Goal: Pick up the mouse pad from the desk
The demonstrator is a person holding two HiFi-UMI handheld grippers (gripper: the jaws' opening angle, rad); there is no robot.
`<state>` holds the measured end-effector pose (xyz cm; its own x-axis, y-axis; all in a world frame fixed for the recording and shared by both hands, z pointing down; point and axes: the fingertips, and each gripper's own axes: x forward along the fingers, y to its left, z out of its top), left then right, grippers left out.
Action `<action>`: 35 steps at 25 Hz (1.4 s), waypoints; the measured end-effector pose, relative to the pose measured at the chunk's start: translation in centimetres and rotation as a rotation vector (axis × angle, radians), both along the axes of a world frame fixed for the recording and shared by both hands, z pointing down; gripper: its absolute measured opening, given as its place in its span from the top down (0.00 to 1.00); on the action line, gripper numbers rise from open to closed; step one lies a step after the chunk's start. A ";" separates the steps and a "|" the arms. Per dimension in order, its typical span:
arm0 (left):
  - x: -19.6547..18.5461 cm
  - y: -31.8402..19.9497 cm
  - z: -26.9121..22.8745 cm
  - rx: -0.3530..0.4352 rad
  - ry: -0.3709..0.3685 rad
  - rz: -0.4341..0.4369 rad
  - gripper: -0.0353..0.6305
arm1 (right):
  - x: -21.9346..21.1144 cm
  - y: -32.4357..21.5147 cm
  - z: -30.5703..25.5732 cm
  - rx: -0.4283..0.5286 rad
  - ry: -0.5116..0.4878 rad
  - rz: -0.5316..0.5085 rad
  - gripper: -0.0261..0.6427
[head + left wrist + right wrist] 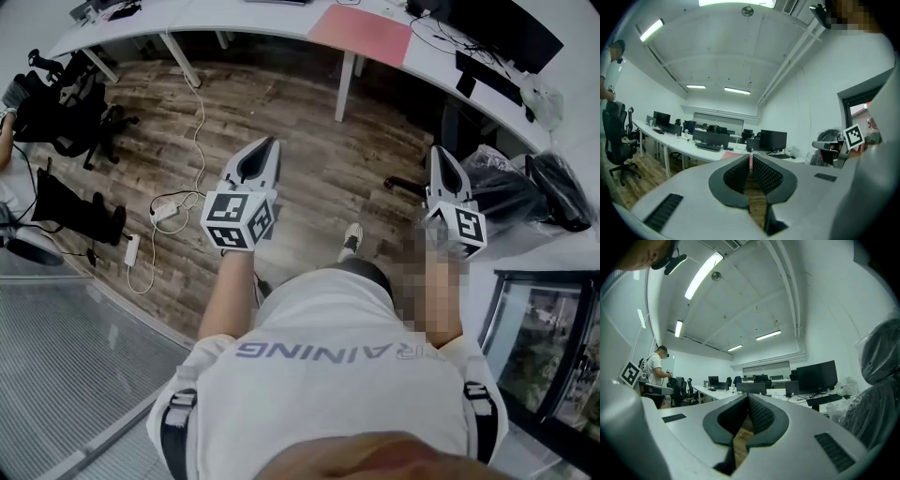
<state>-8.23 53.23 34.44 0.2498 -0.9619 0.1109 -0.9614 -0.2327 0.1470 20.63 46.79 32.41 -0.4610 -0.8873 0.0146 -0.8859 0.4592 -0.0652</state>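
Observation:
The pink mouse pad (362,34) lies flat on the long white desk (281,17) at the far side of the room. Both grippers hang in the air over the wooden floor, well short of the desk. My left gripper (271,143) points toward the desk with its jaws shut and nothing between them. In the left gripper view a sliver of the pink mouse pad (734,154) shows just left of the left gripper (751,157). My right gripper (439,151) is also shut and empty, and the right gripper (747,397) faces the monitors on the desk.
Black office chairs (58,111) stand at the left. A white cable and power strip (165,210) lie on the floor. A keyboard (487,79) and monitor sit right of the pad. Black bags (525,187) pile up at the right. A person (657,369) stands far left.

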 end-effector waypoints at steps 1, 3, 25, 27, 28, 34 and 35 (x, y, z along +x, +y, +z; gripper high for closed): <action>-0.3 0.0 0.1 -0.003 0.000 -0.001 0.88 | -0.3 -0.1 0.1 -0.003 -0.001 -0.001 0.93; -0.8 -0.1 0.4 -0.010 0.000 -0.003 0.88 | -0.9 -0.2 0.5 -0.010 -0.001 -0.002 0.93; -6.0 -15.5 0.1 -0.054 -0.008 -0.094 0.88 | -6.6 -18.2 1.5 -0.074 0.007 -0.100 0.93; -5.8 -17.5 0.1 -0.057 -0.008 -0.098 0.88 | -6.5 -20.5 1.4 -0.077 0.009 -0.105 0.93; -5.7 -18.6 0.0 -0.057 -0.007 -0.101 0.88 | -6.5 -21.7 1.3 -0.077 0.009 -0.109 0.93; -4.0 -25.4 0.1 -0.061 -0.012 -0.111 0.88 | -5.3 -28.9 1.3 -0.074 0.010 -0.132 0.93; -3.5 -26.6 0.2 -0.061 -0.014 -0.112 0.88 | -5.0 -30.1 1.3 -0.072 0.010 -0.136 0.93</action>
